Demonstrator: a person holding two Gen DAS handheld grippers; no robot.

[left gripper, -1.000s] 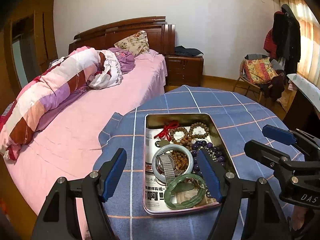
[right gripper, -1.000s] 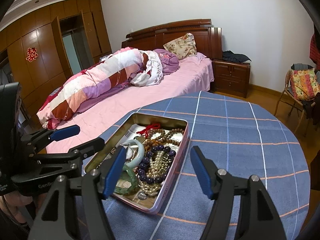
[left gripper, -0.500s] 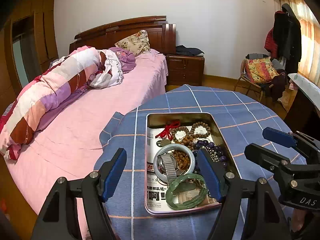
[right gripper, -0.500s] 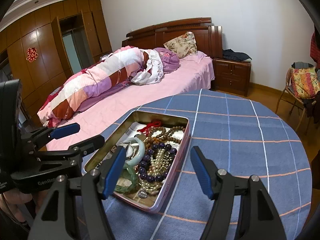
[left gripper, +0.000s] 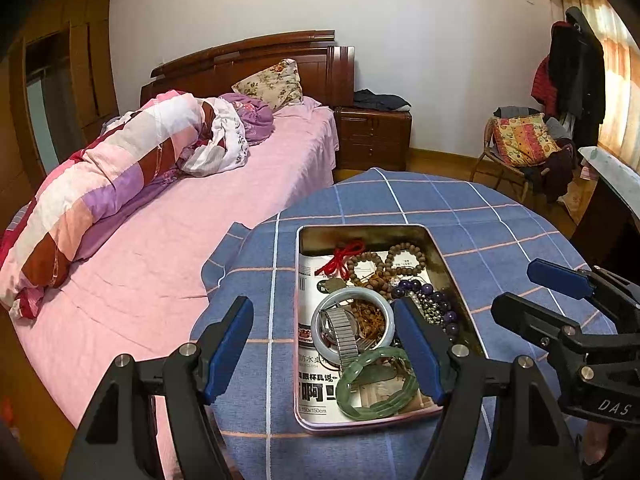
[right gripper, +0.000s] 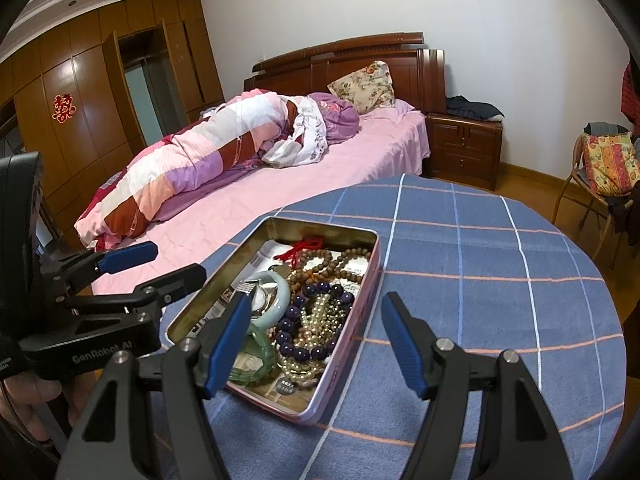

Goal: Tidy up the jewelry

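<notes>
An open metal tin [left gripper: 434, 248] sits on a round table with a blue checked cloth [left gripper: 460, 208]. It holds a green jade bangle [left gripper: 376, 386], a pale bangle [left gripper: 352, 294], a metal watch band [left gripper: 345, 334], wooden bead bracelets [left gripper: 404, 258], purple beads [left gripper: 434, 300] and a red cord [left gripper: 342, 256]. My left gripper [left gripper: 322, 312] hovers open over the tin's near left side, holding nothing. My right gripper [right gripper: 315, 304] hangs open above the tin's [right gripper: 352, 332] near end, also holding nothing. Each gripper shows in the other's view: right gripper [left gripper: 516, 286], left gripper [right gripper: 178, 259].
A pink bed [left gripper: 160, 240] with a rolled quilt [left gripper: 112, 184] runs close along the table's left side. A wooden nightstand [left gripper: 372, 136] stands behind the table, and a chair with a cushion [left gripper: 516, 144] at the far right. Bare cloth lies right of the tin [right gripper: 480, 280].
</notes>
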